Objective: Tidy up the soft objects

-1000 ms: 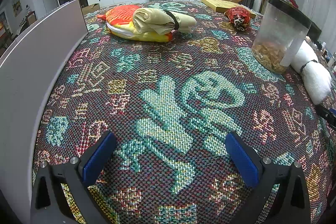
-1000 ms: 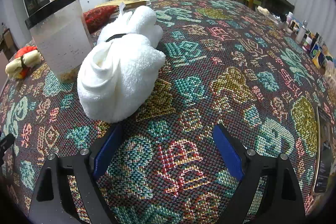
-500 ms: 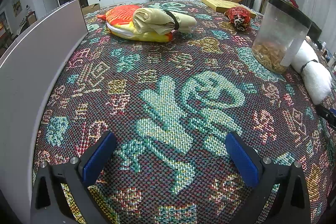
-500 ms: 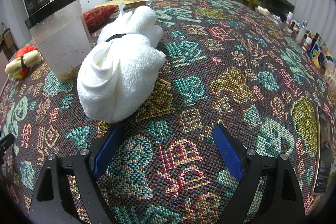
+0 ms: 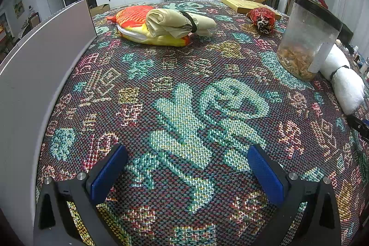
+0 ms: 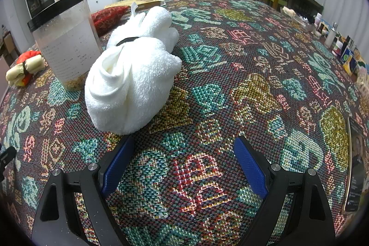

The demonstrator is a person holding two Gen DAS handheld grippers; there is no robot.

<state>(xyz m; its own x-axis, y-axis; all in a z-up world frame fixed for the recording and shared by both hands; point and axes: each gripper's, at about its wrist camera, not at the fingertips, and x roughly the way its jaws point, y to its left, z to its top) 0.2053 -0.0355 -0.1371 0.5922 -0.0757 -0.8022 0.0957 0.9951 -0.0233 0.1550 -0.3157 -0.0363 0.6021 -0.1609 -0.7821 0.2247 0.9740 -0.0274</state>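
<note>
Nothing has shifted since the earlier frames — both grippers sit where they were over the patterned woven cloth [image 5: 184,107], and every bundle lies as before. The left gripper [image 5: 187,173] has its blue-padded jaws spread wide with only cloth between them; the right gripper [image 6: 183,165] is likewise spread and empty, its left pad just short of the white towel roll [image 6: 131,75].

Counted: one white towel roll, bound by one black band [image 6: 126,40]; one beige fabric roll [image 5: 175,23], also banded, lying on one orange-and-yellow cushion [image 5: 136,22]; one red bundle [image 5: 261,16]; one clear jar with a black lid [image 5: 306,38].

The towel roll lies just right of the jar, its long axis running away from the right gripper toward the far edge of the cloth — the fatter end nearest the pads. The beige roll lies at the far side of the cloth, crosswise in the left wrist view, narrow end to the right.
</note>
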